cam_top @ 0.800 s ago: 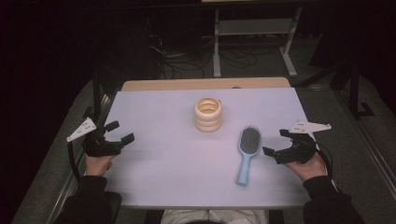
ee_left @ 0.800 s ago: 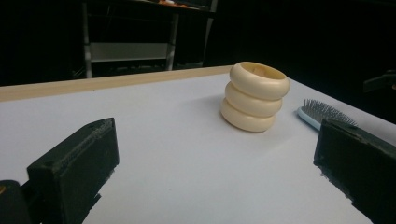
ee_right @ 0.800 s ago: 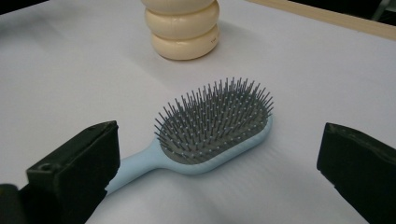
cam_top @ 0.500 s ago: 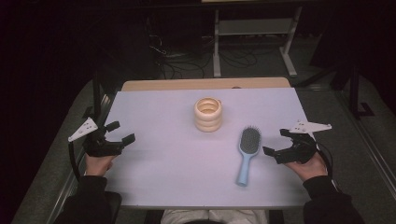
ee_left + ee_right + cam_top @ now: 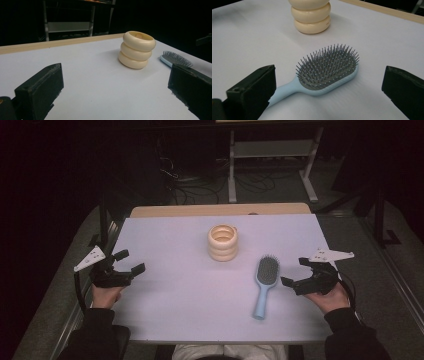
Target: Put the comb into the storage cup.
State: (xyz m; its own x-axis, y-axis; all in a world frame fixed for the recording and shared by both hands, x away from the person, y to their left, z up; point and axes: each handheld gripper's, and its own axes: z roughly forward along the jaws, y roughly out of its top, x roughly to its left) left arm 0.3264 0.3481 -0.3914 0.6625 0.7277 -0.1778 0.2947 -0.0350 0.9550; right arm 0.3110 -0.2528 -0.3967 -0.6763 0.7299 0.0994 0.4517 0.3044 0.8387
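Nothing moved since earlier; left tongs (image 5: 126,261) wide open, empty; right tongs (image 5: 296,271) wide open beside hairbrush (image 5: 265,285)

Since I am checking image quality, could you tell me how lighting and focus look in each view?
High view: the white table is evenly lit, the room behind dark. Left gripper view: the ringed holder is sharp with a soft shadow to its left, the near jaws slightly soft. Right gripper view: the hairbrush bristles are crisp, without glare.
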